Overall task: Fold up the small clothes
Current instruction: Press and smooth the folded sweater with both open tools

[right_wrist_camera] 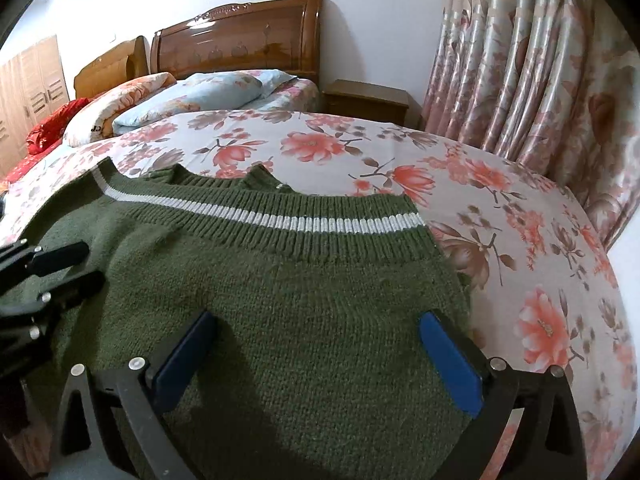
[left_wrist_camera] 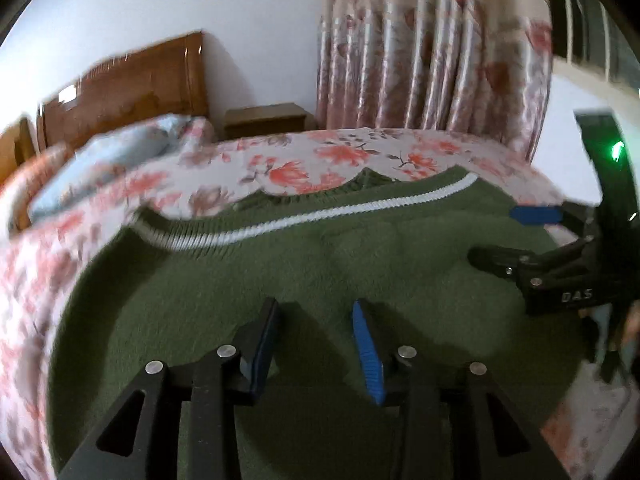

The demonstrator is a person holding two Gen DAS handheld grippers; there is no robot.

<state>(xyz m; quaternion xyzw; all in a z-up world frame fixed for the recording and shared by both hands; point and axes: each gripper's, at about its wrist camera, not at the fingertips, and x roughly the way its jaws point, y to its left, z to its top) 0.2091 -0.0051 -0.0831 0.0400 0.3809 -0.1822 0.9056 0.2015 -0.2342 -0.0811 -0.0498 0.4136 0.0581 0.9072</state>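
Observation:
A dark green knitted sweater (right_wrist_camera: 304, 292) with a white stripe along its ribbed hem lies flat on the floral bedsheet (right_wrist_camera: 500, 216); it also shows in the left wrist view (left_wrist_camera: 320, 264). My left gripper (left_wrist_camera: 316, 312) is open just above the sweater's middle, holding nothing. My right gripper (right_wrist_camera: 316, 320) is open wide over the sweater's right part, holding nothing. The right gripper shows at the right edge of the left wrist view (left_wrist_camera: 508, 236), open. The left gripper shows at the left edge of the right wrist view (right_wrist_camera: 86, 266).
Pillows (right_wrist_camera: 200, 92) and a wooden headboard (right_wrist_camera: 240, 36) stand at the far end of the bed. A wooden nightstand (right_wrist_camera: 368, 100) and floral curtains (right_wrist_camera: 520, 64) are at the back right. A red cloth (right_wrist_camera: 52, 124) lies far left.

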